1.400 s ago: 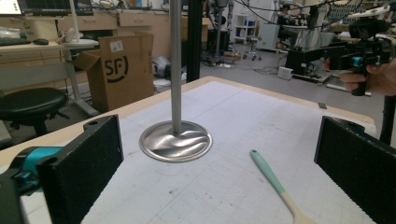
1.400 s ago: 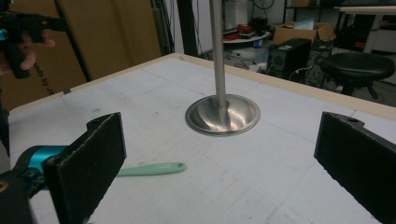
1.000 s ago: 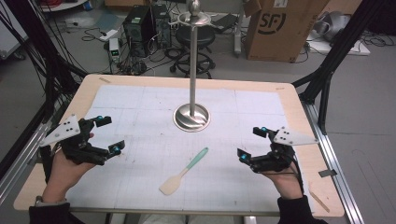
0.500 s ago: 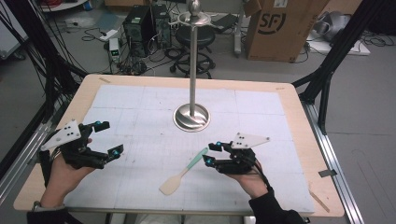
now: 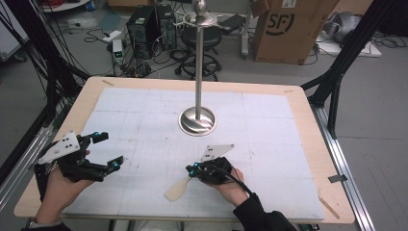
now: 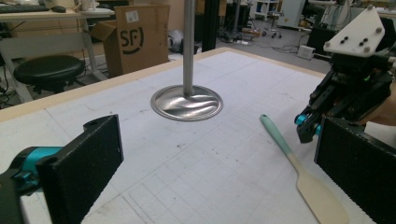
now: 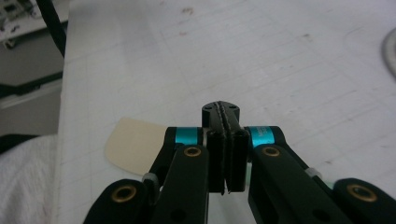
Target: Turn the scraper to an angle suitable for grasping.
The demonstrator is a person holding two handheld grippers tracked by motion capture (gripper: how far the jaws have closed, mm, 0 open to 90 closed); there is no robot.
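The spatula [image 5: 179, 188] lies flat on the white mat [image 5: 144, 115] near the front edge of the surface [image 5: 308, 110], at about 6 o'clock from the stand [image 5: 197, 120]. In the high view you see its cream blade pointing toward 7 o'clock, while its handle runs under your right gripper [image 5: 192, 169] and is hidden there. The left gripper view fills that in: the handle [image 6: 275, 135] is teal, it slopes up toward 11 o'clock in that picture, and its tip sits just in front of the right gripper [image 6: 308, 126], which hangs just above it. Whether they touch, you cannot tell from that angle.

Your right gripper's own view shows its fingers [image 7: 233, 154] pressed together, pad against pad, with nothing between them. The cream blade [image 7: 133, 144] peeks out at 9 o'clock from them, lying on the mat below and behind.

Your left gripper [image 5: 103, 151] sits well apart at 9 o'clock from the spatula, near the left edge of the mat. Its fingers [image 6: 88, 158] stand wide apart, with bare mat between them in its own view.

The stand's round steel base rests at the mat's centre, and its pole rises to a knob at the top in the high view; the left gripper view cuts the pole off. Beyond the surface at 12 o'clock you have a cardboard box [image 5: 284, 26] on the floor.
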